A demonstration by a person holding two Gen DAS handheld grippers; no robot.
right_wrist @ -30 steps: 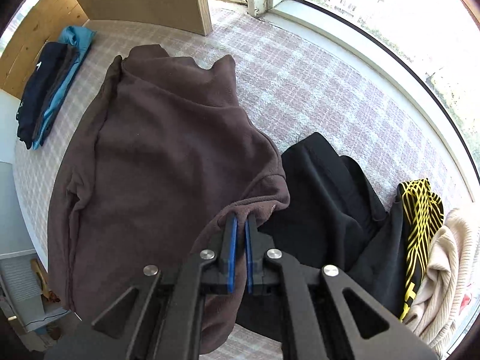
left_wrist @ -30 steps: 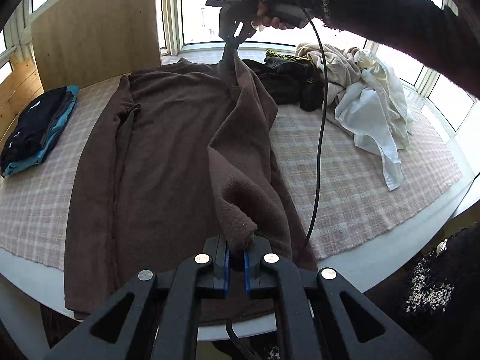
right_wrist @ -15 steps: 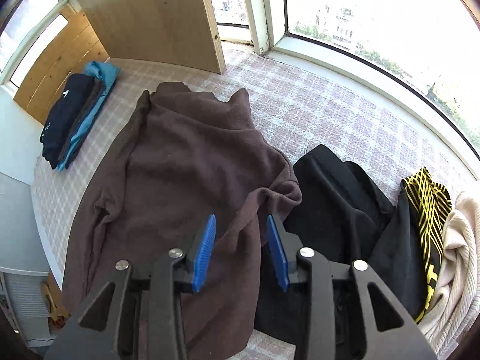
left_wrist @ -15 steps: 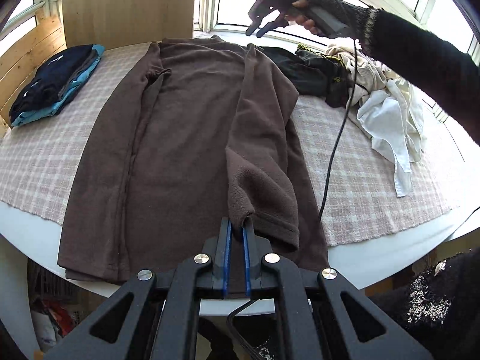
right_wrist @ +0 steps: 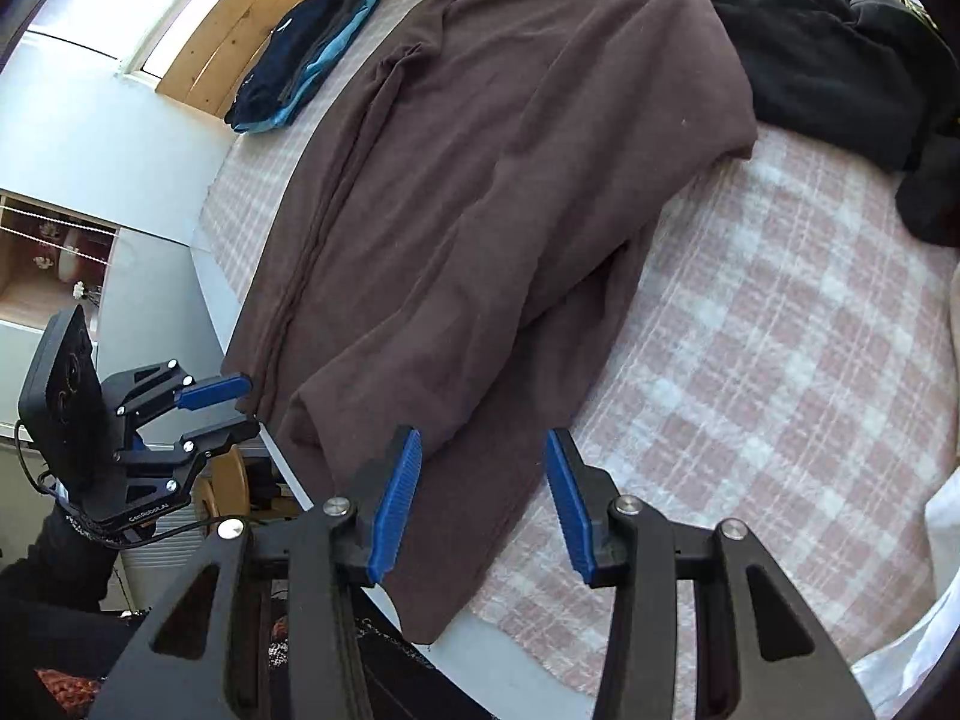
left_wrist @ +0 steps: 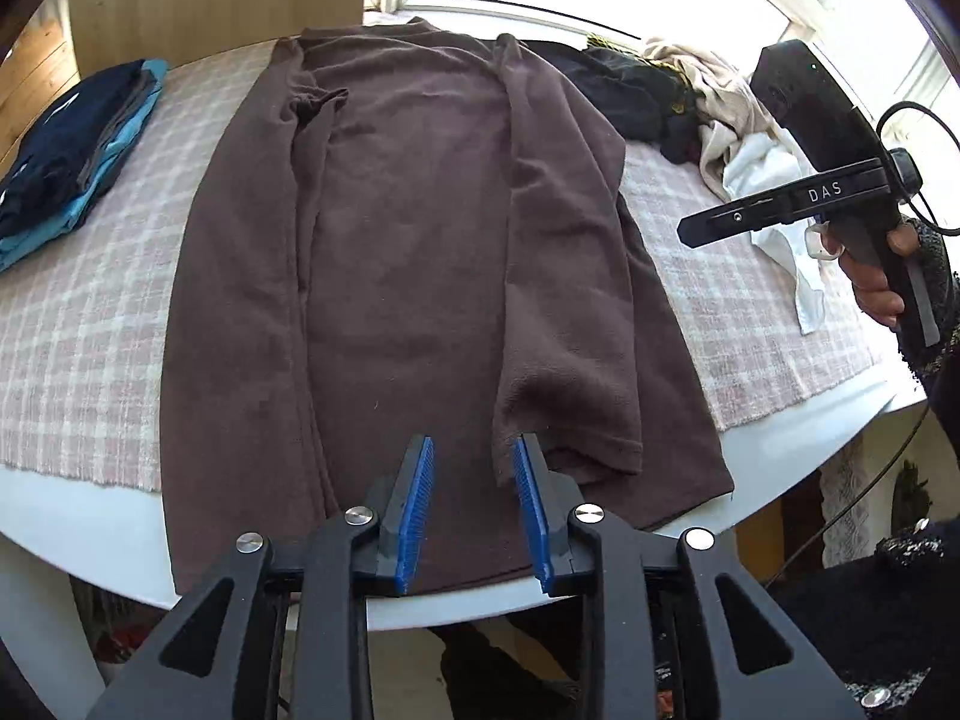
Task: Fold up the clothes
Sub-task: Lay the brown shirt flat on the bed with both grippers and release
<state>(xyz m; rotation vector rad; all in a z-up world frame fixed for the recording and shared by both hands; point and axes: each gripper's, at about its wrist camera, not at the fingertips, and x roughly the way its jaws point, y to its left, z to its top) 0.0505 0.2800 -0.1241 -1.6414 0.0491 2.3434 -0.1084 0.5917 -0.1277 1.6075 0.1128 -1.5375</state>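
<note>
Brown fleece fills most of what I see: a long-sleeved brown fleece top (left_wrist: 414,228) lies flat, collar away from me, on the pink-and-white checked cloth (left_wrist: 78,324) that covers the white round table (left_wrist: 72,540). Its hem hangs a little over the table's near edge. Both sleeves are folded inward onto the body, and the cuff of the right-hand sleeve ends just ahead of my left gripper (left_wrist: 474,510).

My left jaws are opening, their blue pads spread with nothing clamped between them; the sleeve cuff sits at the tip of the right pad, and I cannot tell whether it touches. Below the gap is the top's hem.

My right gripper (right_wrist: 480,504) hangs over the top's side edge near the hem, jaws spread and holding nothing. Brown fleece lies under its left blue finger (right_wrist: 396,498), checked cloth under the other. From the left wrist view this gripper shows off to the right of the top, in my hand (left_wrist: 876,276).

Off to the left, well apart from the top, is a folded stack of navy and light-blue clothes (left_wrist: 72,150). Past its far right shoulder sits a heap of black, cream and white garments (left_wrist: 678,108).
</note>
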